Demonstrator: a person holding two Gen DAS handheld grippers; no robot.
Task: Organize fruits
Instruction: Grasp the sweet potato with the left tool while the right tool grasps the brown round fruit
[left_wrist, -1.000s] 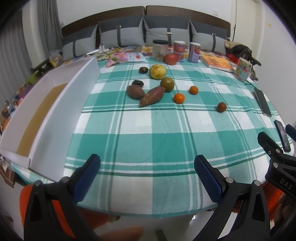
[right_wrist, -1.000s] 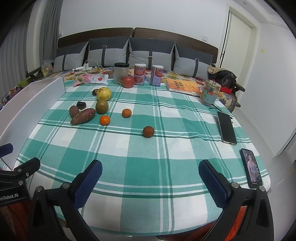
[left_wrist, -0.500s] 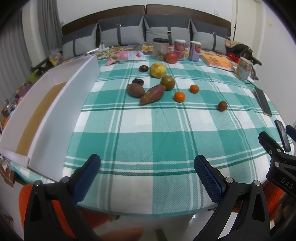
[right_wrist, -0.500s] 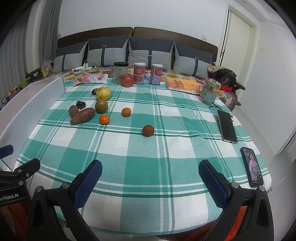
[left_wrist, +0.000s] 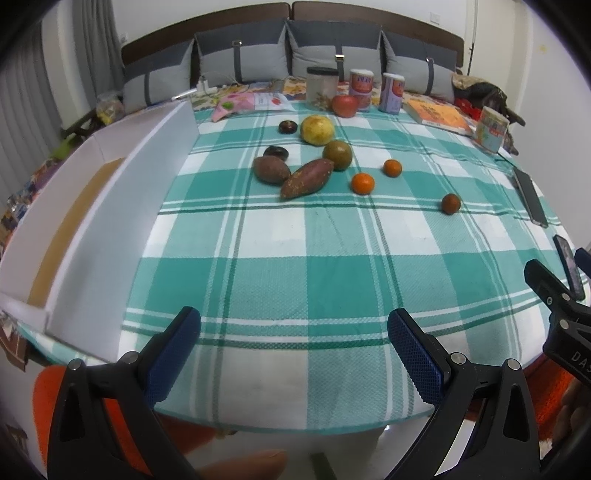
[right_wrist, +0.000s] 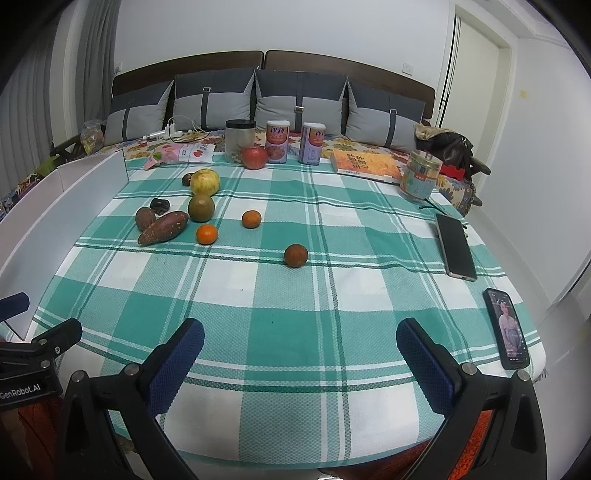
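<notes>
Fruit lies on the far half of the green checked tablecloth (left_wrist: 303, 280): a sweet potato (left_wrist: 307, 178), a brown fruit (left_wrist: 270, 170), a green-brown round fruit (left_wrist: 337, 155), a yellow fruit (left_wrist: 317, 129), a red apple (left_wrist: 344, 106), two oranges (left_wrist: 362, 183) (left_wrist: 392, 168), a dark orange fruit (left_wrist: 451, 203) set apart, and two small dark fruits (left_wrist: 277, 151). A white cardboard box (left_wrist: 88, 221) stands open at the left. My left gripper (left_wrist: 293, 354) and right gripper (right_wrist: 300, 356) are both open and empty over the near table edge.
Jars and cans (right_wrist: 277, 142), a book (right_wrist: 364, 165) and a printed tub (right_wrist: 421, 181) stand along the back. Two phones (right_wrist: 455, 245) (right_wrist: 506, 328) lie at the right edge. A cushioned sofa (right_wrist: 258, 96) is behind the table.
Both grippers have edged slightly forward toward the table; the fruit sits a little lower in view. Nothing on the table has moved.
</notes>
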